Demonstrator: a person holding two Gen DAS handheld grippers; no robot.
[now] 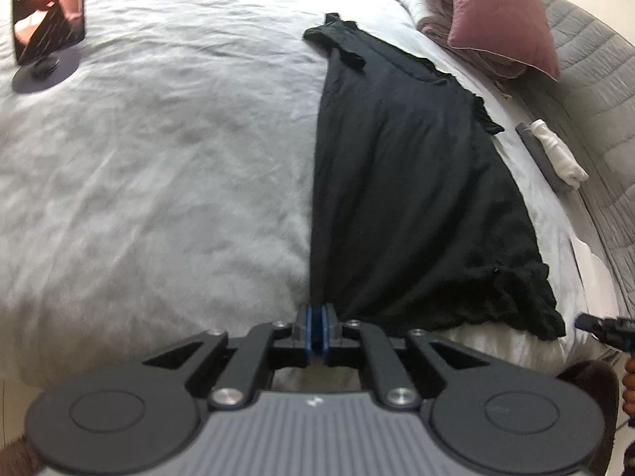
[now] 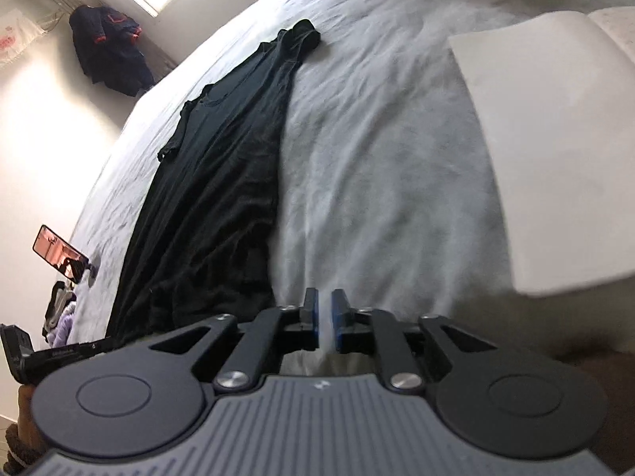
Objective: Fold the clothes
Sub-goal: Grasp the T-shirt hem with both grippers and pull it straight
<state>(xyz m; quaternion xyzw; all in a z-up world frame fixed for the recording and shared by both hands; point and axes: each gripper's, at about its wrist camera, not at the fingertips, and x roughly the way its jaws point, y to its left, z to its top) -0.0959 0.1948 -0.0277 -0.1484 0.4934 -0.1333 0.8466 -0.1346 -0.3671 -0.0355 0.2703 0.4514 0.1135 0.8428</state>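
Pale grey bed (image 1: 158, 139) linen fills both views, rumpled, with a stack of folded laundry and a pink pillow (image 1: 504, 16) at the upper right of the left wrist view. Running from lower centre to upper right of that view lies the black garment (image 1: 397, 182), long and narrow, apparently already doubled lengthwise, its ruffled hem nearest the cameras. A phone on a stand (image 1: 47, 27) sits at upper left. Lowest in frame, the left gripper (image 1: 316, 331) has its fingers pinched tight on the garment's near corner. The right gripper (image 2: 325, 321), just right of the hem, has fingers slightly parted and holds nothing. To fold well, it seems wise to have the right fingers take the other hem corner, then carry both corners evenly, keeping the edge taut and straight.
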